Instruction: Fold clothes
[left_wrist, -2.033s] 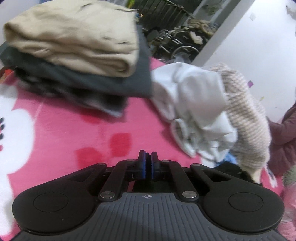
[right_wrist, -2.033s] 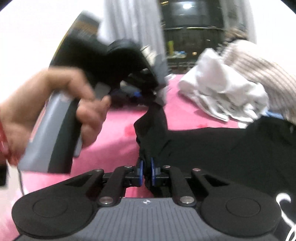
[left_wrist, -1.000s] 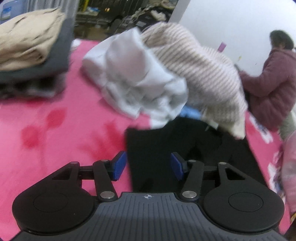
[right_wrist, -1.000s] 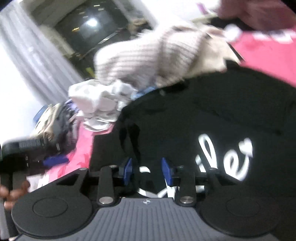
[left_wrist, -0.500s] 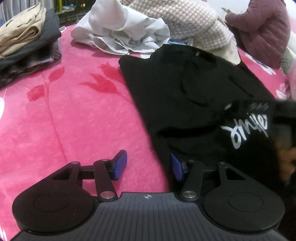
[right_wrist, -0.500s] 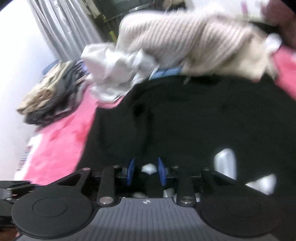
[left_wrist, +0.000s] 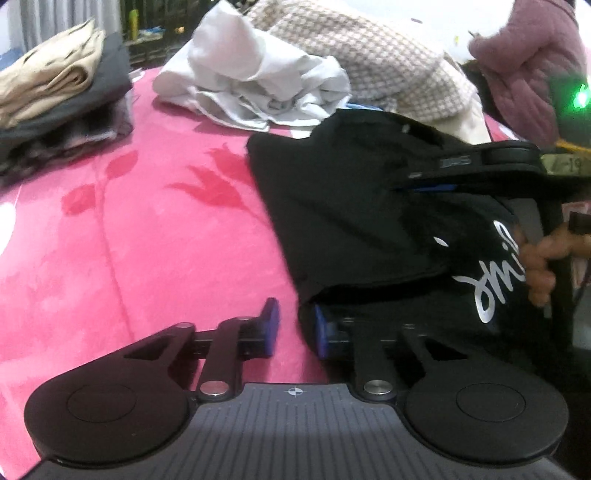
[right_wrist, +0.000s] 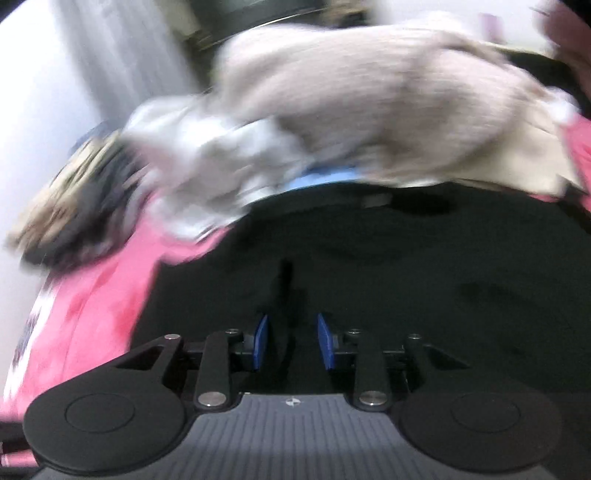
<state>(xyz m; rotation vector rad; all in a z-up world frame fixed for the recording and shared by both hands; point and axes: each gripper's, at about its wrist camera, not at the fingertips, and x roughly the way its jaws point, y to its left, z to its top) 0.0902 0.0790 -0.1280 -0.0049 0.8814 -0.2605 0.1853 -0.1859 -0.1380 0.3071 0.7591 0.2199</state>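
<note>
A black T-shirt (left_wrist: 354, 206) with white lettering lies partly folded on the pink blanket (left_wrist: 147, 240). My left gripper (left_wrist: 295, 328) is open at the shirt's near left edge, its right pad against the black fabric. My right gripper (right_wrist: 291, 341) is open just above the black shirt (right_wrist: 388, 266), with a raised fold of cloth between its pads. In the left wrist view the right gripper (left_wrist: 424, 184) reaches in from the right over the shirt, held by a hand.
A folded stack of beige and grey clothes (left_wrist: 62, 96) sits at the far left. A crumpled white garment (left_wrist: 255, 85) and a beige knit sweater (left_wrist: 373, 62) lie beyond the shirt. A person in a mauve jacket (left_wrist: 532, 62) is at the far right.
Both grippers were shut two seconds ago and are open now. The left gripper has narrowed its gap and come closer to the shirt's edge. The right gripper swept over the shirt; its view is blurred.
</note>
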